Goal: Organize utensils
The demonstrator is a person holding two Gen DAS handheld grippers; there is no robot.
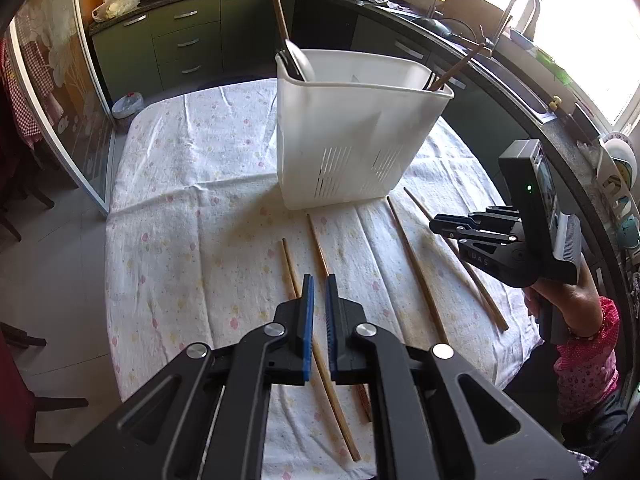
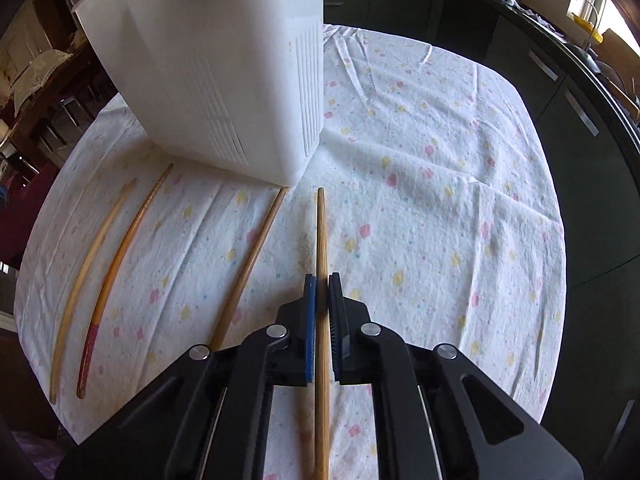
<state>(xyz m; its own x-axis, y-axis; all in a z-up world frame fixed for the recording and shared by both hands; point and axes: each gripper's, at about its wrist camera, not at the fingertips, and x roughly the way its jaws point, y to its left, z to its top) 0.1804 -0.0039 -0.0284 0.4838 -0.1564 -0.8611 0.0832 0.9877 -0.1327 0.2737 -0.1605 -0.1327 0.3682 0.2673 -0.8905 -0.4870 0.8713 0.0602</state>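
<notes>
Presently, the left hand-held gripper [image 1: 319, 280] hangs above the table with its blue-padded jaws drawn nearly together and nothing between them; it is closed and empty. Beneath it, on the white flower-printed tablecloth [image 1: 192, 208], lie two long wooden chopsticks, the plain one [image 1: 298, 292] to the left and the red-ended one [image 1: 320, 256] beside it, both untouched. Beyond them stands the white slotted plastic utensil basket [image 1: 352, 128], upright, already holding a dark ladle [image 1: 298, 62] at its left corner and brown sticks at its right. To the right of the basket's front edge a third wooden chopstick [image 1: 416, 264] lies apart from the others. Furthest right, the right hand-held gripper [image 2: 322, 280] is down at the table and closed on the fourth light wooden chopstick [image 2: 321, 232], which runs straight between the pads, its far tip just short of the basket's near corner.

Judgement: the step in hand is the pick-up of this fourth chopstick for placing in the basket. The grip sits along the shaft with a long length projecting forward, so the stick may pivot. The lift should be straight up, clear of the rim, then tipped end-down into the right compartment. The left hand-held gripper should stay clear of the basket mouth.
</notes>
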